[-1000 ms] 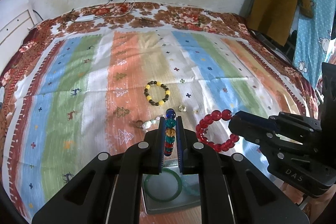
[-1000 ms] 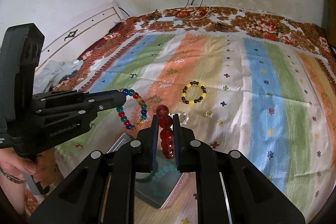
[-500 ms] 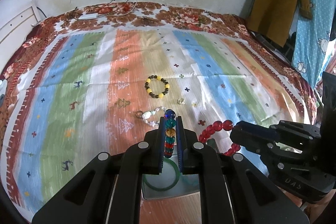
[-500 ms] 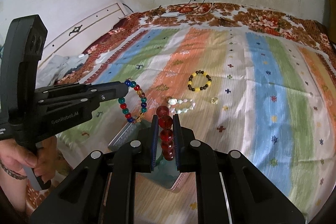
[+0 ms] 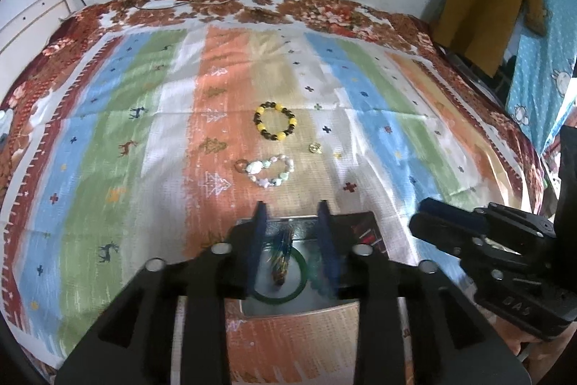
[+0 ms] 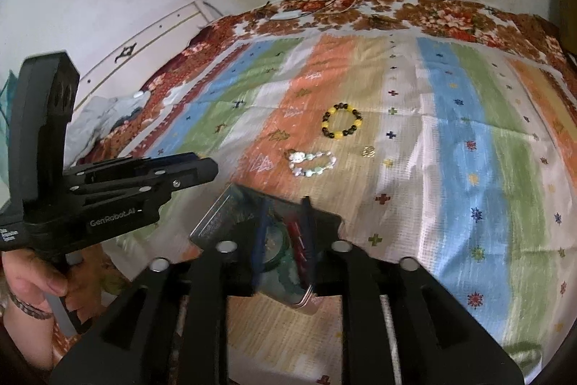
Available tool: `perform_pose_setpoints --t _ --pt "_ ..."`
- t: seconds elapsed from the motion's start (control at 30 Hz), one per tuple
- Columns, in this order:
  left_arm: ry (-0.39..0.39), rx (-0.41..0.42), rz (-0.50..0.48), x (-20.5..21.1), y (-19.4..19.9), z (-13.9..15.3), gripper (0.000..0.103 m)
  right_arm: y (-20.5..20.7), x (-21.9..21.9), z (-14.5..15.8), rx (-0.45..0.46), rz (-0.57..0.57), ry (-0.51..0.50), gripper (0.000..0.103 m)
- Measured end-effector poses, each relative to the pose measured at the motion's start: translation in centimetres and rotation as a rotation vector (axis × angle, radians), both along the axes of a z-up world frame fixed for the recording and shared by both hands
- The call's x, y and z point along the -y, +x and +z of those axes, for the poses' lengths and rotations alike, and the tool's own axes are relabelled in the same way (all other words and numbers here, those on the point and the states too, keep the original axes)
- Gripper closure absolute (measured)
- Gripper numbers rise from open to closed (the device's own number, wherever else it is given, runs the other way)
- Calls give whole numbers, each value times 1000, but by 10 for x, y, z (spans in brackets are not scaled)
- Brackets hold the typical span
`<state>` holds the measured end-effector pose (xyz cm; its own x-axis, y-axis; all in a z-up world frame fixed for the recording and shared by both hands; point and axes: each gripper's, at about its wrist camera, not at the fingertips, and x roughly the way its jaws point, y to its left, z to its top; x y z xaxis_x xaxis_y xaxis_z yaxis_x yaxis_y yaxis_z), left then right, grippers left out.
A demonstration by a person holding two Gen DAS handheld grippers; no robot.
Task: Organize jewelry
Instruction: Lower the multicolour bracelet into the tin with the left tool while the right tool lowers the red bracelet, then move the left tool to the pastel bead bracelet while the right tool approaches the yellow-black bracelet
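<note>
My left gripper (image 5: 290, 233) is opening; the multicoloured glass-bead bracelet (image 5: 281, 258) hangs loose between its jaws over the shallow metal tray (image 5: 310, 307), beside a green bangle (image 5: 279, 294). My right gripper (image 6: 285, 233) is opening too, the red bead bracelet (image 6: 298, 239) blurred between its jaws, above the same tray. 2 bracelets remain on the striped cloth (image 6: 450, 132). Beads: light, slippery, probably elastic-strung; pinch across 1 strand.

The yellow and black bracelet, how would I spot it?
Look at the striped bedspread, near its middle where the orange stripe meets the beige. The yellow and black bracelet lies flat there, beyond the pale bracelet; it alone is a neat circle of alternating yellow and dark beads.
</note>
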<state>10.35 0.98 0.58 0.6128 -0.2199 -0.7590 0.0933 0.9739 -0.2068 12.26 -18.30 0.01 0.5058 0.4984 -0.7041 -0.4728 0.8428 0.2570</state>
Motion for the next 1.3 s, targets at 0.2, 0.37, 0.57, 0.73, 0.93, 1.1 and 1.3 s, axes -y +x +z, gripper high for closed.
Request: perform_pose_setpoints --t 0.2,0.37,0.57,0.73,0.93,1.1,1.3 --pt "1 -10 22 -6 4 -2 73 8 6 -3 -10 -29 3 68" --pt "1 -25 36 -12 10 -5 69 17 9 -7 -21 -45 -6 62" --pt "3 -42 45 -17 18 -10 65 27 10 -10 -21 -61 -14 57" --pt "21 -53 39 -17 26 -14 60 36 8 -12 -9 -69 -38 56" --pt "46 -78 40 -19 45 -21 60 53 4 -15 -16 -73 -57 54" --pt "77 -66 17 -17 58 -21 60 65 4 -18 -25 -79 -64 51" --pt "84 -84 -18 -11 68 -27 60 82 0 -20 -26 -80 -74 51"
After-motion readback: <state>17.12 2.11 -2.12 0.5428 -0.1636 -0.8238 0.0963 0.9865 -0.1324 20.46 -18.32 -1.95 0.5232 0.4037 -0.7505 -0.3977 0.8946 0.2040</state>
